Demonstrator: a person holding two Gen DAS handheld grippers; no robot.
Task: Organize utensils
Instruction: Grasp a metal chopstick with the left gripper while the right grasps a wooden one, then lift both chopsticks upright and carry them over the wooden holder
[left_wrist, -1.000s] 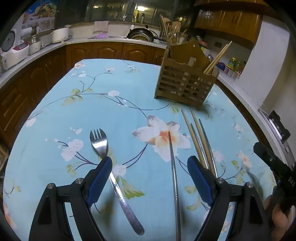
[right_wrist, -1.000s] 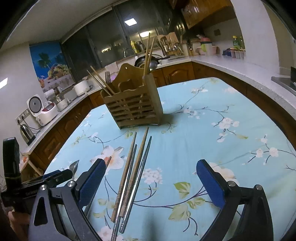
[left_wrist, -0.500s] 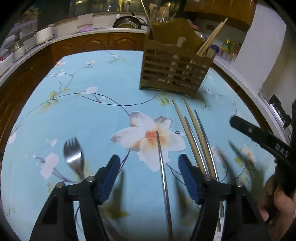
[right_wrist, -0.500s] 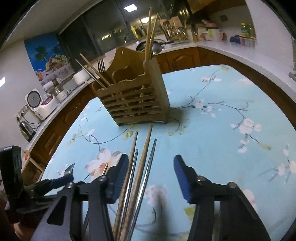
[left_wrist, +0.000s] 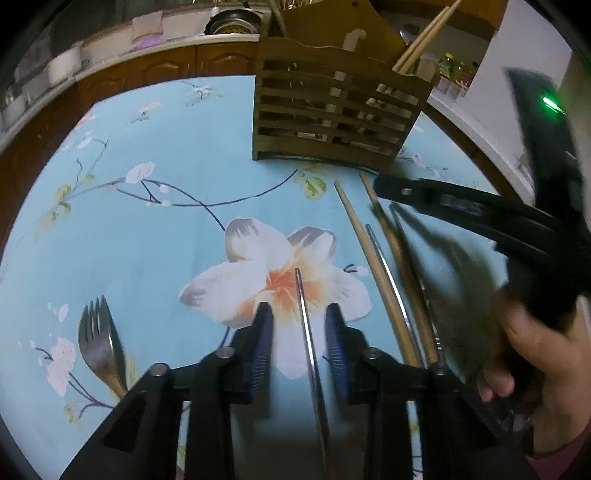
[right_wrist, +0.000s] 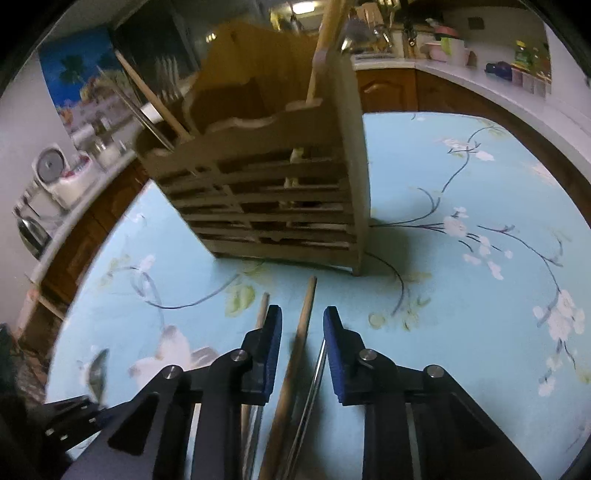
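A slatted wooden utensil holder (left_wrist: 338, 107) stands at the far side of the table, with chopsticks leaning in it; it also shows in the right wrist view (right_wrist: 273, 184). My left gripper (left_wrist: 299, 325) is partly closed, its blue pads on either side of a single metal chopstick (left_wrist: 308, 339) without touching it. A fork (left_wrist: 99, 347) lies to its left. My right gripper (right_wrist: 301, 332) is partly closed around a wooden chopstick (right_wrist: 301, 332) and a metal chopstick (right_wrist: 314, 376), with gaps on both sides. More chopsticks (left_wrist: 373, 266) lie to the right of the left gripper.
The table carries a light blue floral cloth (left_wrist: 147, 229). Wooden cabinets and a counter with a rice cooker (right_wrist: 55, 173) and pans surround it. The right gripper body and the hand holding it (left_wrist: 524, 332) fill the right of the left wrist view.
Both grippers moved forward and down toward the table and narrowed from wide open. The left one now straddles the single metal chopstick; the right one straddles chopsticks near the holder.
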